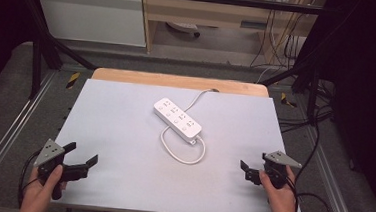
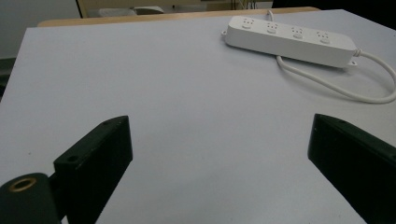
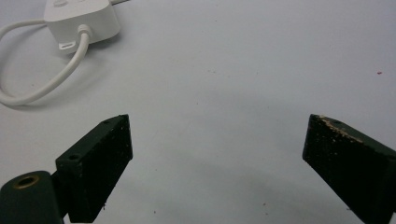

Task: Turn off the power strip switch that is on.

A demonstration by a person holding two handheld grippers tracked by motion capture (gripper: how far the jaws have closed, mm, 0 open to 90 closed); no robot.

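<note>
- Two hand-held grippers sit at the near edge of the counter (image 1: 124,126), one toward each near corner, well apart from each other.
- At the near left corner the left gripper (image 1: 79,156) is held in the person's left hand (image 1: 45,188); its jaws are spread wide with nothing between them, and a grey three-cornered plate rides on top. In the left gripper view the same two black jaws stand far apart over bare grey surface.
- At the near right corner the right gripper (image 1: 252,164) is held in the right hand (image 1: 281,195), jaws likewise spread and empty. In the right gripper view, pale crumbs or dust cling to the top of the right-hand jaw, and small specks dot the counter below.
- A black cable trails from the right gripper and loops off the counter's right edge.
- Farther in, around the middle of the counter and somewhat toward its far edge, lies a white power strip (image 1: 177,117), set diagonally, with a row of outlets on its upper face; both gripper views show it ahead of the jaws, untouched.
- Its white cord (image 1: 182,158) leaves the strip's nearer end, curls in a loop toward the near edge, then runs back beside the strip and off over the far edge.
- Beyond the grey top, a strip of bare wood shows along the far edge.
</note>
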